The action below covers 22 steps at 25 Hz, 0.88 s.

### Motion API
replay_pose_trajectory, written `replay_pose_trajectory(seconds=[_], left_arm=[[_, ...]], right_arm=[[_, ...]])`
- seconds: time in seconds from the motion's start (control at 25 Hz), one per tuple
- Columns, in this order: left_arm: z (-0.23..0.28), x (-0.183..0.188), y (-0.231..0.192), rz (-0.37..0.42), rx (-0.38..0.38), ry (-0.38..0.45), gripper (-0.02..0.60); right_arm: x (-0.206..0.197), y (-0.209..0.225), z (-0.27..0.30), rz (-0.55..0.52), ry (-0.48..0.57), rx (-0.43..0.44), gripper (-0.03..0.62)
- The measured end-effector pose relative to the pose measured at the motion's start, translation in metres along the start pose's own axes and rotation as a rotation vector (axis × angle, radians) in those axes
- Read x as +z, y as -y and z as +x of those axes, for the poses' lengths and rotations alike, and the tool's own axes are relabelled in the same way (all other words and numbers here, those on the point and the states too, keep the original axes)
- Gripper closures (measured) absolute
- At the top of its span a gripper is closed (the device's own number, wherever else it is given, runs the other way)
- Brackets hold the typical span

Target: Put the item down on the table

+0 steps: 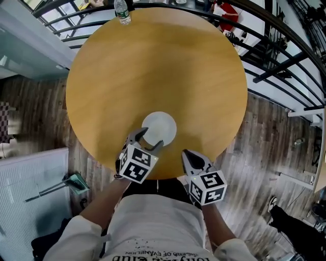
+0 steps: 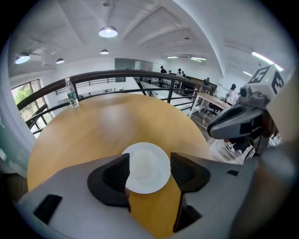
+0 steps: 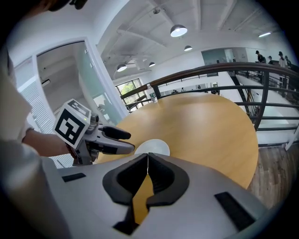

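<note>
A white round dish (image 1: 159,127) lies flat on the round wooden table (image 1: 153,66), near its front edge. My left gripper (image 1: 148,139) is open, its fingertips at the dish's near rim. In the left gripper view the dish (image 2: 147,168) sits between the two spread pads (image 2: 117,172); I cannot tell whether either pad touches it. My right gripper (image 1: 186,154) is shut and empty, at the table's front edge to the right of the dish. In the right gripper view the left gripper (image 3: 124,142) shows open, with the dish (image 3: 155,146) just past it.
A clear water bottle (image 1: 122,12) stands at the table's far edge. A dark metal railing (image 1: 265,61) curves round the far and right sides. A green dustpan (image 1: 76,181) lies on the wood floor at the left, beside a white panel (image 1: 30,188).
</note>
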<state>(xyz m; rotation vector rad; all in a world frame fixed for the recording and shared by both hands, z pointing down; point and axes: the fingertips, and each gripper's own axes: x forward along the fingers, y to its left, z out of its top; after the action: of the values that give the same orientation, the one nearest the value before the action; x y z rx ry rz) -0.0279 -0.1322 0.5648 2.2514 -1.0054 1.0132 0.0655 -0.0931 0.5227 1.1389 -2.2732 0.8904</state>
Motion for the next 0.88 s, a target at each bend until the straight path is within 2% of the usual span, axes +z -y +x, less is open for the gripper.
replay_pose_trajectory(seconds=[0.32,0.44,0.56,0.88], left_arm=[[-0.069,0.004,0.008,-0.052,0.052,0.131,0.444],[-0.089,0.000,0.014,-0.097,0.042,0.156,0.493],[-0.102,-0.005,0.022,-0.121,0.037,0.176,0.518],[-0.127,-0.010,0.030,-0.129,0.058,0.219,0.554]], right_arm=[[0.012,-0.036,-0.017,-0.070,0.033,0.025,0.568],[0.018,-0.049,-0.022,-0.091,0.049,0.032,0.568],[0.023,-0.055,-0.027,-0.114,0.064,0.033,0.568],[0.034,-0.069,-0.032,-0.151,0.097,0.044,0.568]])
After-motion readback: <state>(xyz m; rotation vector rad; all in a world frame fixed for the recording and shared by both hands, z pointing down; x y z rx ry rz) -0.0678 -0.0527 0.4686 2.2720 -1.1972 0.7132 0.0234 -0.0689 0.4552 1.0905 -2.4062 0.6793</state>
